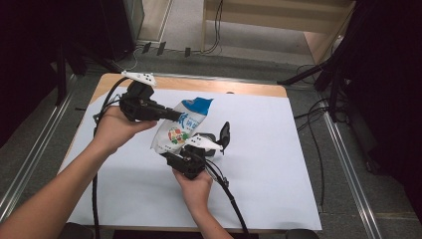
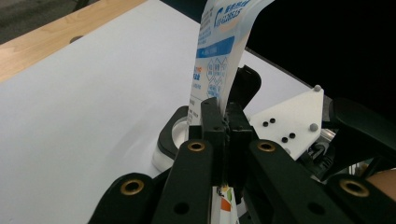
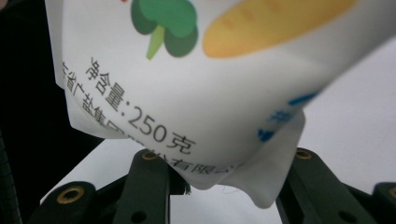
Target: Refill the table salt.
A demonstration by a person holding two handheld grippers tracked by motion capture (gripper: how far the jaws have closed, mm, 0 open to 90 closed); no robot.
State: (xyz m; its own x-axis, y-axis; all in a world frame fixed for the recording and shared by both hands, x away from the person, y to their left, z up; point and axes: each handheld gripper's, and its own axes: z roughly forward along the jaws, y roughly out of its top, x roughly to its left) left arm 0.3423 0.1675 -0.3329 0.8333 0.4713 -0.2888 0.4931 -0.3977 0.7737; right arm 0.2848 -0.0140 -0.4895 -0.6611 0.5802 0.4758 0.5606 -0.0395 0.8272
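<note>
A white pouch [image 1: 181, 127] with a blue top and printed vegetables hangs tilted above the white-covered table [image 1: 263, 149]. My left gripper [image 1: 175, 116] comes in from the left and is shut on the pouch's middle. In the left gripper view its jaws [image 2: 226, 126] pinch the pouch [image 2: 219, 51] flat. My right gripper [image 1: 216, 137] sits below and to the right. In the right gripper view the pouch's crumpled bottom end [image 3: 196, 107] hangs between the spread jaws of my right gripper [image 3: 224, 179], and I see no pad pressing on it.
A white sheet covers most of the wooden table, whose bare edge [image 1: 224, 85] shows at the back. Cables [image 1: 234, 204] trail from both grippers toward the front edge. Dark stands and floor cables [image 1: 318, 114] surround the table.
</note>
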